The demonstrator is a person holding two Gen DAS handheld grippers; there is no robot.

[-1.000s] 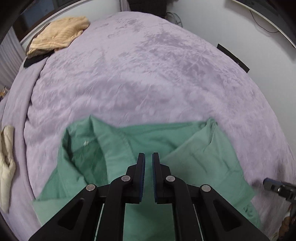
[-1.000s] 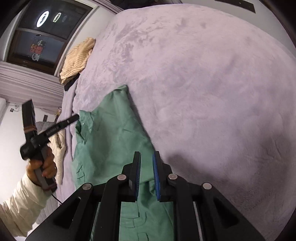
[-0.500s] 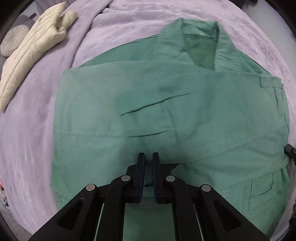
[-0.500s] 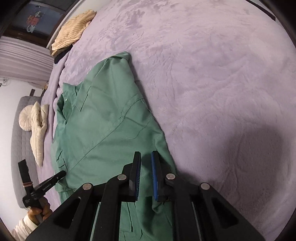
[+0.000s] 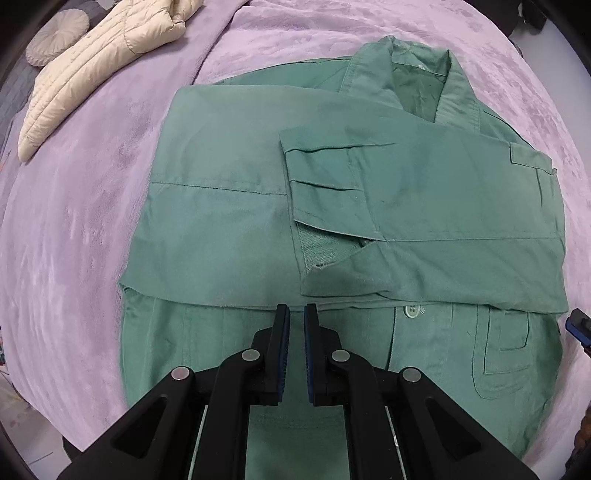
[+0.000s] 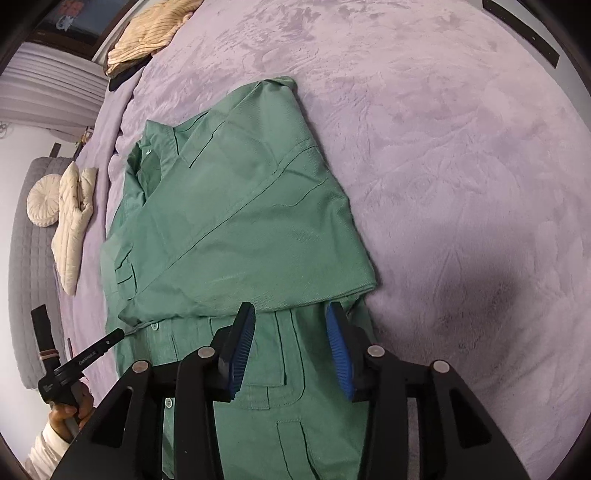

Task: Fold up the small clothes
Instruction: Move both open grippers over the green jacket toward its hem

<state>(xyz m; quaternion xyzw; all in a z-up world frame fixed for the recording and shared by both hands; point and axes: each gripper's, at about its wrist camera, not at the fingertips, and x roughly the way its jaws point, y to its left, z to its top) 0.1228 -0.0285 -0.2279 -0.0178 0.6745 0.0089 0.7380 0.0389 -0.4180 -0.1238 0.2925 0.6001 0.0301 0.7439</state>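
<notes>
On the purple bedspread (image 5: 74,229) lies the green shirt (image 5: 229,221), sleeves already crossed over its chest. Left gripper (image 5: 296,314) hovers nearly closed, empty; right gripper (image 6: 290,314) gapes wide above the hem, likely poised to lift it collarward. No legible shirt label.

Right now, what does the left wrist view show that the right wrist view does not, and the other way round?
Only the left wrist view shows the left tool from behind, nearly shut and empty, and the folded cuff lying on the shirt front.

Only the right wrist view shows the right tool open over the hem, the tan cloth at the far edge, and the person's hand.

Both show the green shirt, its collar, the purple bed cover, the cream jacket and the round cushion.
</notes>
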